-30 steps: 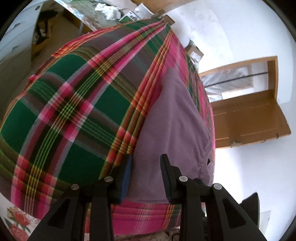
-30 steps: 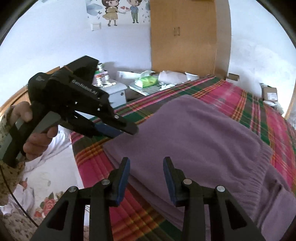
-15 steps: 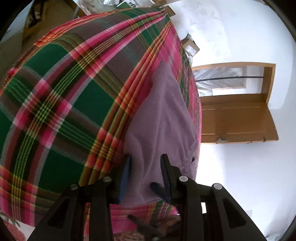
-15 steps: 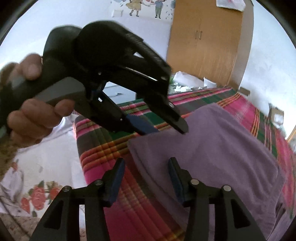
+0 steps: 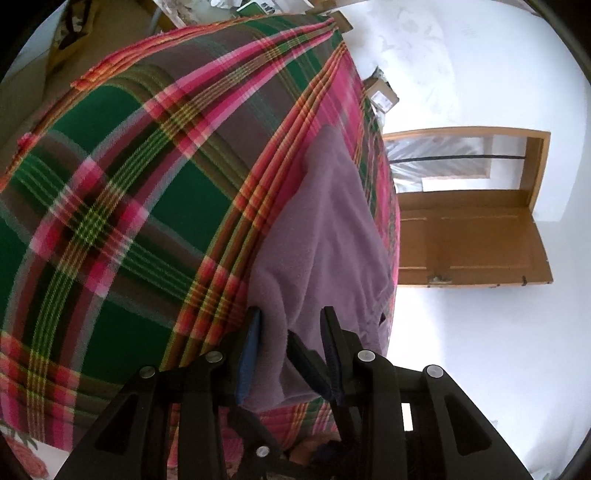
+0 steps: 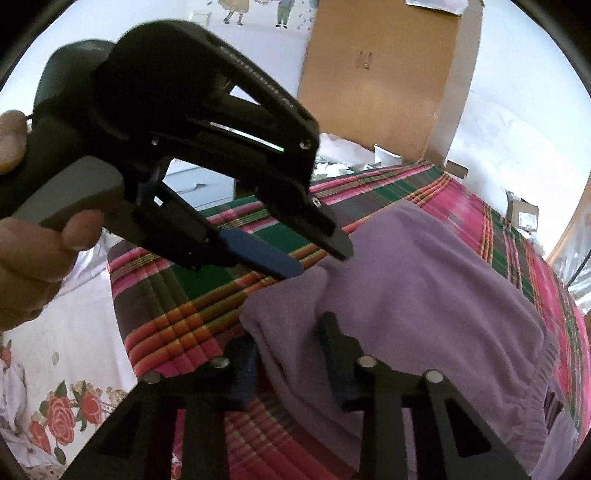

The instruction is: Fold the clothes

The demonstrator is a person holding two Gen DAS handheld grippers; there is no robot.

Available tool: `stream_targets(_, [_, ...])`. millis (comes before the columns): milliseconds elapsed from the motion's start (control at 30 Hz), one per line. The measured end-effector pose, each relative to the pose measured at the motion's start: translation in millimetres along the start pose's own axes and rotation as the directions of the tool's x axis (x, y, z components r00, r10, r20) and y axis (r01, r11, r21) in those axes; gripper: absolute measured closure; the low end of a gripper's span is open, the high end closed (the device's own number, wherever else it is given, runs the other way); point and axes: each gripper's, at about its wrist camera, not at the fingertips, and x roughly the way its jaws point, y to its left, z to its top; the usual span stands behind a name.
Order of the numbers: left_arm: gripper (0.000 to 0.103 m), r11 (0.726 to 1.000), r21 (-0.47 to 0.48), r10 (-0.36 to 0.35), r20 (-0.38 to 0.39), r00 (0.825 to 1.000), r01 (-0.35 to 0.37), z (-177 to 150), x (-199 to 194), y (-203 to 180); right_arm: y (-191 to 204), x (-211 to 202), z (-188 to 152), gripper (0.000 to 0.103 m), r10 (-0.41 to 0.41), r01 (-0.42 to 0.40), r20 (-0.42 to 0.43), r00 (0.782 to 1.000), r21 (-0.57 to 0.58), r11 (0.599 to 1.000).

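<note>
Purple garment (image 6: 436, 295) lay on the plaid bed (image 5: 122, 206), its near corner between the wide, ungripping jaws of both left claw (image 5: 290, 349) and right claw (image 6: 286, 363); advise closing squarely on single-layer hem.

This is looking like a bedroom in a home. A bed with a plaid blanket (image 5: 155, 192) is filling the left and centre of the left wrist view, and a wooden door (image 5: 469, 236) is standing at the right. In the right wrist view a wooden wardrobe (image 6: 380, 81) is rising at the top, cartoon stickers (image 6: 258, 9) are showing on the wall, and a flowered sheet (image 6: 55, 398) is lying at the lower left.
</note>
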Motion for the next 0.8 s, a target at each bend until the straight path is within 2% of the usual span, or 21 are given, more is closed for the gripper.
stream_targets(100, [0.071,1.0,0.001,0.007,0.027,1.0,-0.007,4,-3,0,-1,-4,-1,0.084,0.012,-0.012,0.005,1.0,0.013,1.0])
stream_targets(200, [0.07,1.0,0.01,0.002,0.03,1.0,-0.002,10,0,0,-5,-7,-1,0.086,0.025,-0.025,0.015,1.0,0.024,0.999])
stream_targets(433, [0.067,0.999,0.024,0.042,0.037,0.998,-0.043,38,14,-9,-18,-21,-3,0.087,0.084,-0.089,0.073,0.994,0.059,0.994])
stream_targets(600, [0.067,0.997,0.054,0.047,-0.006,0.999,-0.046,65,34,-20,-28,-31,-4,0.088,0.125,-0.135,0.117,0.985,0.081,0.987])
stream_targets(800, [0.067,0.995,0.09,0.054,-0.041,0.998,-0.05,90,56,-36,-37,-29,-2,0.088,0.146,-0.159,0.127,0.981,0.103,0.982])
